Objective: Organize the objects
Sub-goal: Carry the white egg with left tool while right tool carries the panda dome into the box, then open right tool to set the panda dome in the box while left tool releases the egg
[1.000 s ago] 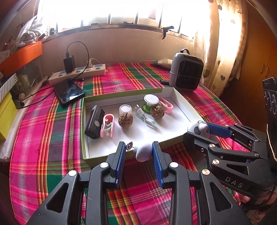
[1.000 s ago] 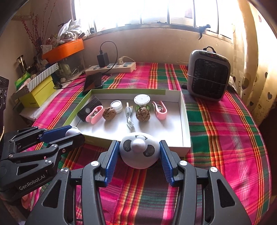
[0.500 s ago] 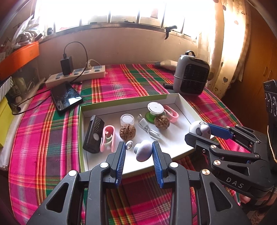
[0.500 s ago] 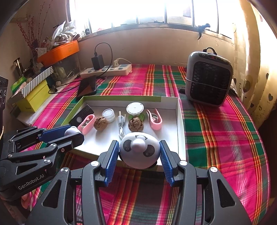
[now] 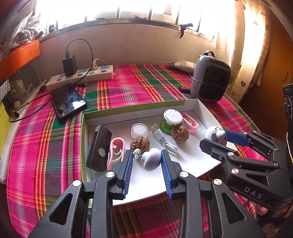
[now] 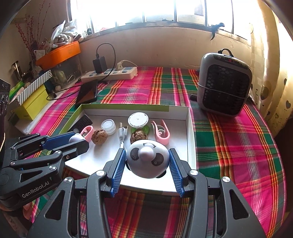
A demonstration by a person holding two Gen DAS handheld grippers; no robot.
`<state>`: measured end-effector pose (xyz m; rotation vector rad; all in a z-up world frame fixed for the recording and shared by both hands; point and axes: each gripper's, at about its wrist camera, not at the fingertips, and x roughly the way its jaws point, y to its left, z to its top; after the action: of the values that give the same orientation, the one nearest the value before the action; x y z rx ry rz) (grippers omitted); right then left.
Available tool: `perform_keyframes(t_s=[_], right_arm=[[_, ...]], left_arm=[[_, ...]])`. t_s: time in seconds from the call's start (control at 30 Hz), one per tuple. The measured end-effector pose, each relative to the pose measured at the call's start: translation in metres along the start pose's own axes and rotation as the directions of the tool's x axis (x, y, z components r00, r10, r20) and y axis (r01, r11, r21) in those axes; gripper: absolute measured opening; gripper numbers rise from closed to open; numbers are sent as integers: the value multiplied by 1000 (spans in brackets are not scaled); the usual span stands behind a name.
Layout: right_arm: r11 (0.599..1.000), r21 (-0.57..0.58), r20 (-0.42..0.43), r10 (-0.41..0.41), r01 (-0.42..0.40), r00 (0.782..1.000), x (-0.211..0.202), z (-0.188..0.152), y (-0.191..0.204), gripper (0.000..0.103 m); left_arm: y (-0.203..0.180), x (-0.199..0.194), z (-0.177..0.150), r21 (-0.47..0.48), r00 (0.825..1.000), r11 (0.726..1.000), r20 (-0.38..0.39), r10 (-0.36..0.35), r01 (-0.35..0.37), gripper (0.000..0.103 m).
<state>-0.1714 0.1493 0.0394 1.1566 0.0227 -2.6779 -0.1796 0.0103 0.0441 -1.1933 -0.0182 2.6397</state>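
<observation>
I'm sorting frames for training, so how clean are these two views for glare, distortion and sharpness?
Left wrist view: window blown out white, curtain glowing; fisheye bends the box edges; the items in it stay sharp, with a faint reflection on the phone. Right wrist view: the same overexposed window, dark vignette in the corners, panda toy in the right claw crisp, no motion blur.

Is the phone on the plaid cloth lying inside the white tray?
No, the black slab phone lies on the pink-and-green plaid cloth outside the shallow white cardboard tray, beyond its far-left corner.
</observation>
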Motion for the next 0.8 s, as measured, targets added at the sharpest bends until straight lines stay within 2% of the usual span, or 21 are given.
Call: perform_keyframes(t_s=[0.8], right_arm=[[1000,1,-52,-5,5,999,29,2,-12,48]], left_arm=[[6,29,5,-11,999,1000,-40,22,-22,29]])
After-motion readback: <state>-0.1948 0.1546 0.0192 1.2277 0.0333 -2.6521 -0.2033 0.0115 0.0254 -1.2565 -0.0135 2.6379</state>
